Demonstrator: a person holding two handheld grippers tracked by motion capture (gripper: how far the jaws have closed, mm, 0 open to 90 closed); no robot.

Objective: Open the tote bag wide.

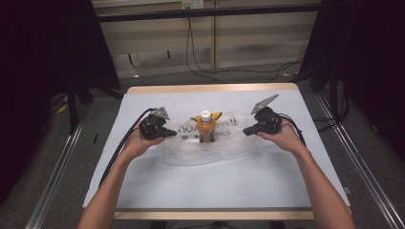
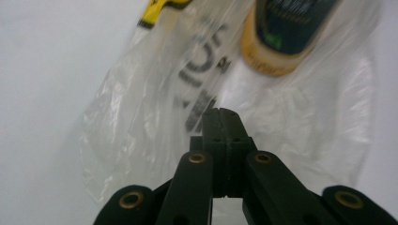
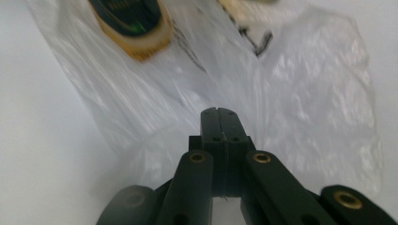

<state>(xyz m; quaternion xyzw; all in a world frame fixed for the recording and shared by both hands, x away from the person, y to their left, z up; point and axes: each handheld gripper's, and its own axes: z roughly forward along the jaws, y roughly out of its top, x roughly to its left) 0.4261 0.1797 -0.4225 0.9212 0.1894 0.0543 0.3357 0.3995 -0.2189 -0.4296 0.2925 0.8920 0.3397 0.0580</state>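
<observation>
High view: white-covered table [image 1: 215, 186], a clear plastic bag [image 1: 210, 145] spread flat across its middle, printed with dark lettering. An orange bottle [image 1: 206, 130] with a white cap stands or leans at the bag's centre; I cannot tell whether it is inside the film or on it. Something yellow [image 1: 215, 115] lies just behind the bottle. The left gripper [image 1: 168, 133] sits at the bag's left edge, the right gripper [image 1: 247, 130] at its right edge, each held in a hand, jaws pointing inward toward the bottle. From here the jaw state is too small to read.

Left gripper view: the left gripper [image 2: 219, 112] has its two black jaws pressed together, tips over the crinkled plastic bag [image 2: 141, 136]. Whether film is pinched between them I cannot tell. The bottle [image 2: 277, 51] shows close up through the plastic, orange base and dark label, blurred. Dark lettering runs up the film; a yellow piece [image 2: 155, 9] shows at the top edge.

Right gripper view: the right gripper [image 3: 218, 111] likewise has its jaws closed tight, tips against the plastic bag [image 3: 309, 103]. Pinch on the film not discernible. The bottle [image 3: 136, 33] is at upper left, blurred.
</observation>
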